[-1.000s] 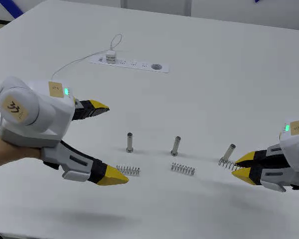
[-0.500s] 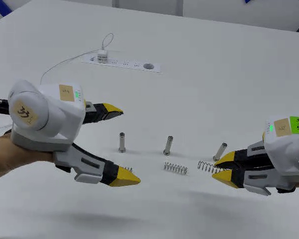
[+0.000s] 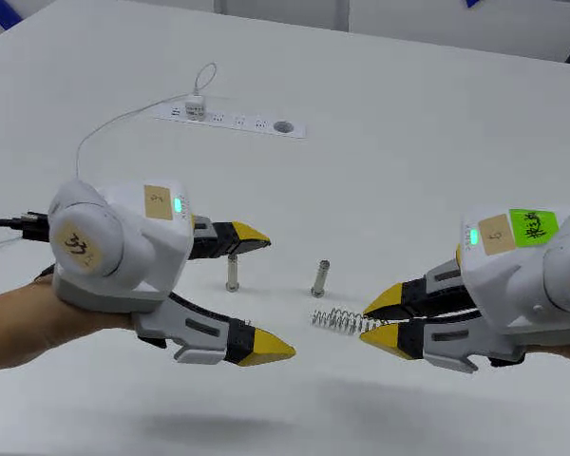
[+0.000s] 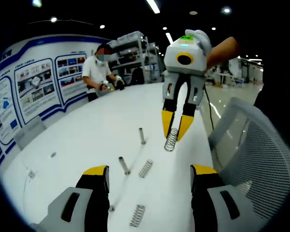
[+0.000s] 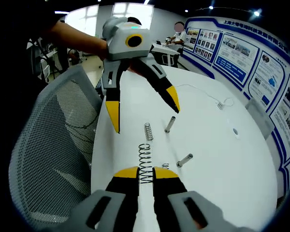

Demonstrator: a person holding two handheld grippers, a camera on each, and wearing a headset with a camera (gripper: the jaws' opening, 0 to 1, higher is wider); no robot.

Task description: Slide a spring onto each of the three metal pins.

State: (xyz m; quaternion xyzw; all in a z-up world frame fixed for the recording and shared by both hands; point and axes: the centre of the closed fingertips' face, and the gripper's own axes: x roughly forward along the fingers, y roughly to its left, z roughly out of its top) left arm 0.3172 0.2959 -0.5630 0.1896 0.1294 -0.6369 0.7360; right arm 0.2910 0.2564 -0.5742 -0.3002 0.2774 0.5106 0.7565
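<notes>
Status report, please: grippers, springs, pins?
Right gripper shut on spring, off the table. Left gripper open, empty. Pins bare. Nothing in the way.

White workbench (image 3: 437, 114), grey mesh chair (image 5: 53, 145), blue-trimmed poster wall (image 4: 34, 82), ceiling strip lights (image 4: 154, 6)

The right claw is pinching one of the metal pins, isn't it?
Not quite. The right claw is pinching a spring, not a metal pin. The right gripper view shows the wire coil caught between its jaws, while a metal pin stands apart from it, untouched.
</notes>
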